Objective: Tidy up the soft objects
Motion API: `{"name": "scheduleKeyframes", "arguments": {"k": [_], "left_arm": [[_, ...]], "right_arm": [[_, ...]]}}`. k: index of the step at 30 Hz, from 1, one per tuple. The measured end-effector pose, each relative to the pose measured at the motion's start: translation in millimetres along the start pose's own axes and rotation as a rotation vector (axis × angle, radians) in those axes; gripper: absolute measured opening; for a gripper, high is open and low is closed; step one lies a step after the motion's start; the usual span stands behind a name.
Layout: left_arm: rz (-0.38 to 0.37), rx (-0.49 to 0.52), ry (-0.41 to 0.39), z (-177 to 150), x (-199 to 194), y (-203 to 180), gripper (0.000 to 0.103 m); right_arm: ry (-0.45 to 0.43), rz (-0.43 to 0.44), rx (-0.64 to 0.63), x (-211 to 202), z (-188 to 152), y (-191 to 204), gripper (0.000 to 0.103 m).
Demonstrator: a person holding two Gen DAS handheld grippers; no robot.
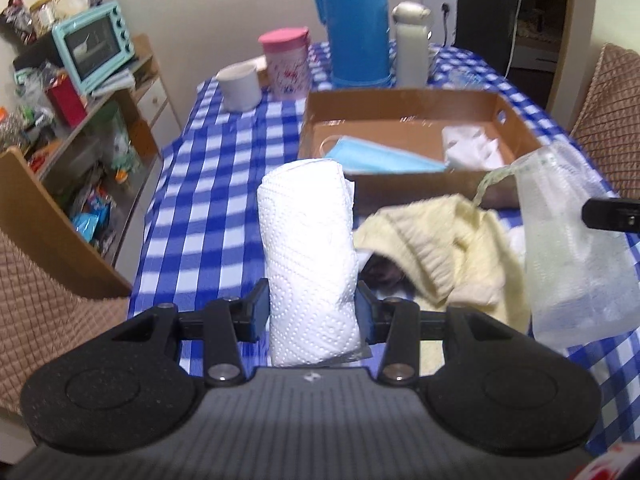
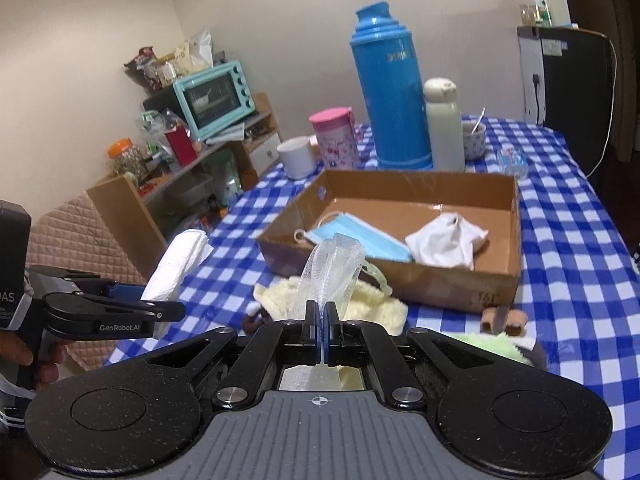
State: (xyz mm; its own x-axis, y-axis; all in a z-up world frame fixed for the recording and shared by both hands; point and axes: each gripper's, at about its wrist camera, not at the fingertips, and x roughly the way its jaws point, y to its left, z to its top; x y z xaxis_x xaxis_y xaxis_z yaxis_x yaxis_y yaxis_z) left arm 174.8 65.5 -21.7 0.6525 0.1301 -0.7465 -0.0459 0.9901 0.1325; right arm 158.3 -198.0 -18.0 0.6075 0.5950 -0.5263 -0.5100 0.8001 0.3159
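My left gripper (image 1: 310, 312) is shut on a folded white paper towel (image 1: 310, 248) and holds it upright above the checked table; it also shows in the right wrist view (image 2: 176, 264). My right gripper (image 2: 322, 320) is shut on a translucent mesh pouch (image 2: 332, 272) with a pale green cord, seen hanging in the left wrist view (image 1: 576, 248). A pale yellow knitted cloth (image 1: 440, 248) lies on the table below both. Behind it a shallow cardboard box (image 1: 412, 106) holds a blue face mask (image 1: 380, 158) and a crumpled white cloth (image 1: 472, 148).
A blue thermos (image 2: 390, 92), white bottle (image 2: 444, 128), pink canister (image 2: 334, 138) and white mug (image 2: 296, 158) stand behind the box. A small brown toy (image 2: 502, 320) and green cloth (image 2: 492, 340) lie front right. A shelf with a teal oven (image 2: 216, 98) stands left.
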Motion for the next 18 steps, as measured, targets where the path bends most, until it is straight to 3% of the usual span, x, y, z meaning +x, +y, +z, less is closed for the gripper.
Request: {"name": "scheduleKeyframes", "arguments": {"k": [18], "left_arm": [[-0.062,0.095,-0.113,60,-5,-29,0.041]], "right_arm": [[-0.126,0.001,-0.002,-11,50,-14,0.001]]}}
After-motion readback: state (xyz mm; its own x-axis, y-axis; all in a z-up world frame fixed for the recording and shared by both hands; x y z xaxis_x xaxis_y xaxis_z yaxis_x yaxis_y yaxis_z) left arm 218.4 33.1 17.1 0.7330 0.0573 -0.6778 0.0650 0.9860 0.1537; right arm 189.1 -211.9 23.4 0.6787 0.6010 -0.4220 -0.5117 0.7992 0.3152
